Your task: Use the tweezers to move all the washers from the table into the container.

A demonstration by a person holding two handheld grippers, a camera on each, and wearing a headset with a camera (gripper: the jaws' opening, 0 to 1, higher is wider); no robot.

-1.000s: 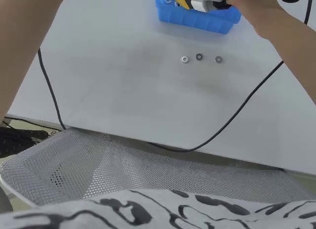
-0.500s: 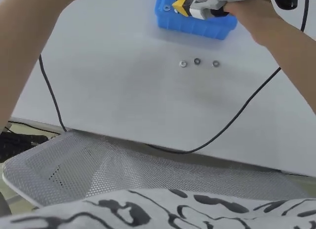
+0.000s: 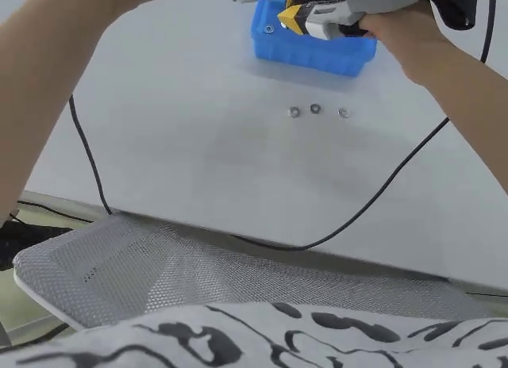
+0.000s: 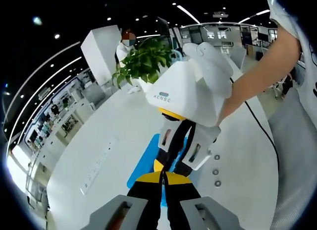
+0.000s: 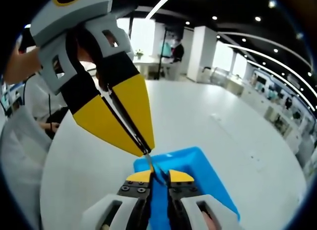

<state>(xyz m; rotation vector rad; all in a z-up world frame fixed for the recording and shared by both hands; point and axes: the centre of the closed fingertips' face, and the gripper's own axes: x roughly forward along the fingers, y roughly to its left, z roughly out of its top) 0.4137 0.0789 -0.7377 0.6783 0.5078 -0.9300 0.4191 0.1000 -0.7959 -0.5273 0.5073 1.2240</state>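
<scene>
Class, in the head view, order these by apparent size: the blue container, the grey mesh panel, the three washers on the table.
1. Grey mesh panel, though it is nearest the camera.
2. Blue container.
3. Left washer, middle washer, right washer: alike, not ranked.

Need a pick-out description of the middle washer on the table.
Find the blue bin on the white table. On the person's side of it three washers lie in a row. Yours is the middle one, darker than both neighbours.
</scene>
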